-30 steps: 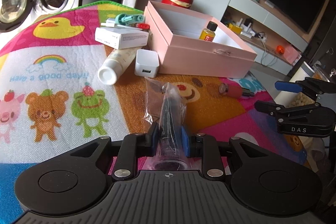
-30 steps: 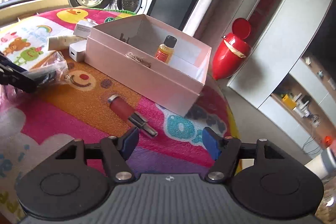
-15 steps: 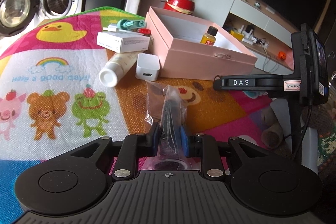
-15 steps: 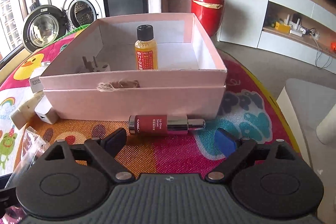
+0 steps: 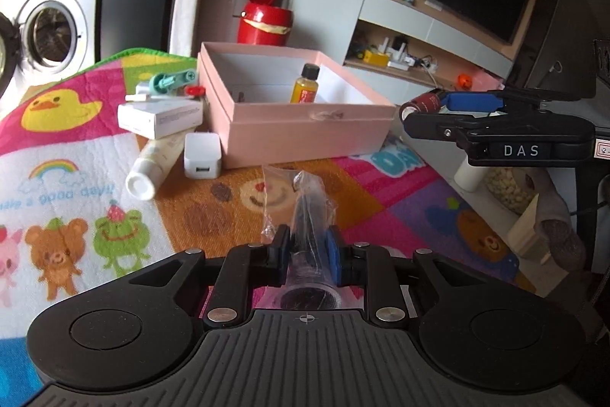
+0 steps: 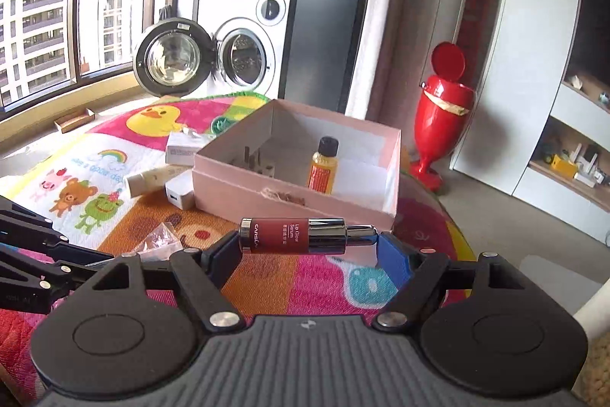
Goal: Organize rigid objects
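A clear plastic bag (image 5: 310, 212) with a dark item inside is clamped in my left gripper (image 5: 308, 243), held above the cartoon play mat (image 5: 76, 155). My right gripper (image 6: 309, 248) grips a dark red lip serum tube (image 6: 289, 234) lengthwise, end to end, its jaws closing on it; the tube is off the mat, just in front of the open pink box (image 6: 267, 197). In the left wrist view the right gripper (image 5: 427, 107) hangs beside the pink box's (image 5: 305, 136) right corner. A small yellow bottle (image 5: 305, 84) stands upright inside the box.
Left of the box lie a white charger (image 5: 202, 161), a white cream tube (image 5: 152, 166), a white carton (image 5: 160, 115) and a teal item (image 5: 171, 79). A red bin (image 6: 442, 117) and an open washing machine (image 6: 244, 56) stand behind the mat.
The right gripper came up to the serum tube on the mat, closed on it and lifted it. The left gripper rose slightly, still holding the bag.
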